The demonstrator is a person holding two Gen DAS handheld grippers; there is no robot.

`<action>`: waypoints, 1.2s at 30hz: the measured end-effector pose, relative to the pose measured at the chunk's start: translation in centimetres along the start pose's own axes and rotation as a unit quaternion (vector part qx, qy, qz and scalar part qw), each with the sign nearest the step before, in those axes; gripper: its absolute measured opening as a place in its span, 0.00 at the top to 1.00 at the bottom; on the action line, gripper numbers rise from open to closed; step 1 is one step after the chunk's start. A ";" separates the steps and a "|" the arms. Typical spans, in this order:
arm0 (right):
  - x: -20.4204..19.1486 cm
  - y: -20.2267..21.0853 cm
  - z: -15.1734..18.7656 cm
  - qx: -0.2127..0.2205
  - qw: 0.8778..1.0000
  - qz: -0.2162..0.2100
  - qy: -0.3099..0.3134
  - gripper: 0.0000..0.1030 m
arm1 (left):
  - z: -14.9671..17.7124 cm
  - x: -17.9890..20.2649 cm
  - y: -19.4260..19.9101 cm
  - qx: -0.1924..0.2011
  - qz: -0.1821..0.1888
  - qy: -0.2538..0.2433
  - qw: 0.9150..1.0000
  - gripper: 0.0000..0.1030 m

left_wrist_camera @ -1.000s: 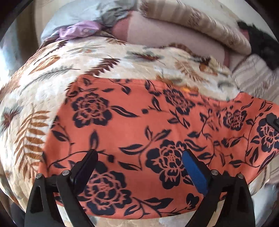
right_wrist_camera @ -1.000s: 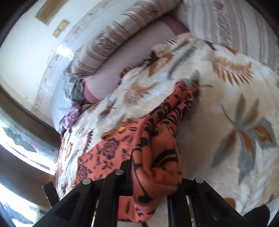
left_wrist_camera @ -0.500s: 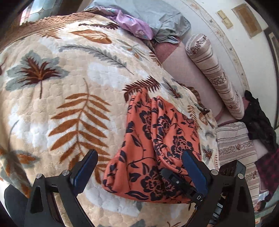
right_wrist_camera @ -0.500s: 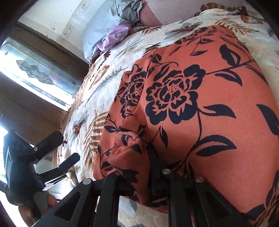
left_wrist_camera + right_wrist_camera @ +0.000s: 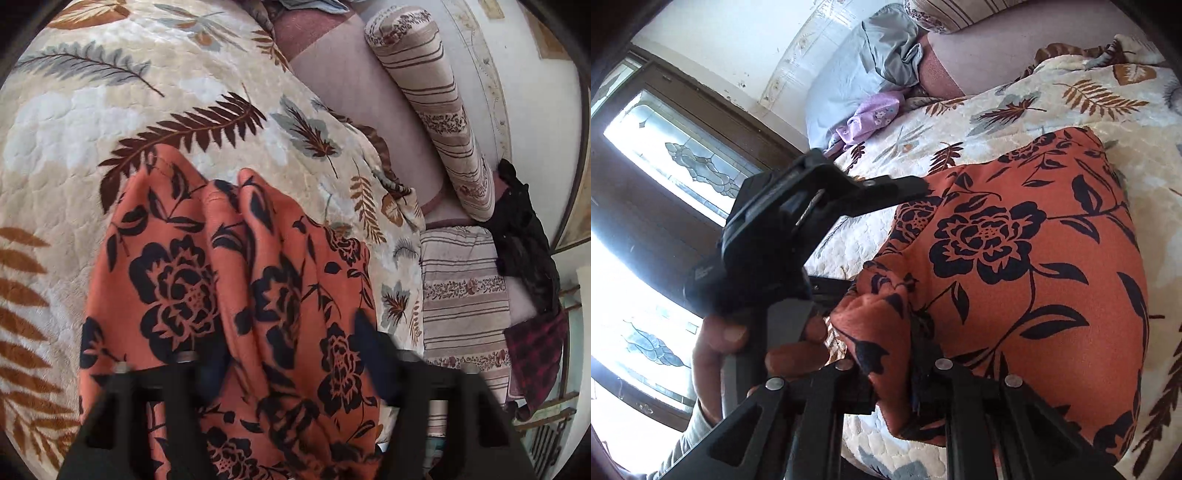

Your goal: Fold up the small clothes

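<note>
Folding under way: orange floral garment (image 5: pixel 229 295) lying doubled over on the leaf-print bed quilt (image 5: pixel 110 110), bunched into ridges just ahead of both tools
- Right gripper (image 5: pixel 908 354): fingers closed tight on a gathered corner of the cloth, which wads up between them; the broad, smoother panel of the garment spreads beyond and to the right of these fingers
- Left gripper (image 5: pixel 291 354): its jaws have just been closing, with a raised fold of the fabric between them; blur hides whether the pads already press on it, so a firm hold cannot be confirmed. In the right wrist view the tool sits in a person's hand (image 5: pixel 746 343), just left of the right fingers
- Step in hand, judged: securing a second hold on the near edge beside the first
- Next move, judged: both holds firm, then lifting that edge together and carrying it across the far panel, keeping layers square and the bunched ridges pulled flat
</note>
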State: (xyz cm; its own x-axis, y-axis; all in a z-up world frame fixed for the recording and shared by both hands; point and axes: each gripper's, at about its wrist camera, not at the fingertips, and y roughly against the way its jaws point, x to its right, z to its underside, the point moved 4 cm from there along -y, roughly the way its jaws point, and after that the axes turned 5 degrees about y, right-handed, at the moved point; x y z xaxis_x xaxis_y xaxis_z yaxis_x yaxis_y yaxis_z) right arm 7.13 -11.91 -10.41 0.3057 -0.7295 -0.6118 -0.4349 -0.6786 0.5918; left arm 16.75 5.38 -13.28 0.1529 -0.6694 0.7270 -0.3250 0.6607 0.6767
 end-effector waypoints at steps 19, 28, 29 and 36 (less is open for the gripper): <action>-2.9 -8.0 2.8 -0.073 0.997 0.013 0.015 0.79 | -3.3 -8.3 3.3 0.022 -0.053 -0.068 0.996 0.78; -7.0 -6.4 5.6 -0.063 0.996 -0.022 0.058 0.28 | -3.4 -7.4 4.2 0.047 -0.106 -0.085 0.990 0.69; -6.6 -5.7 5.9 -0.055 0.997 -0.029 0.044 0.28 | -3.3 -7.1 5.1 0.061 -0.122 -0.096 0.986 0.64; -2.4 1.4 6.1 0.009 1.000 -0.014 -0.021 0.28 | 1.1 -4.4 11.4 0.109 -0.134 -0.162 0.972 0.64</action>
State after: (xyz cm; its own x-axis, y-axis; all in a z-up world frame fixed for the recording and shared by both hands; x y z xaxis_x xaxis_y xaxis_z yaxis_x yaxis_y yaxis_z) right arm 0.62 -10.62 -11.35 0.2828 -0.7053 -0.6501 -0.4412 -0.6974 0.5648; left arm 11.39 15.47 -8.92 -0.0312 -0.9029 0.4288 -0.5088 0.3836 0.7707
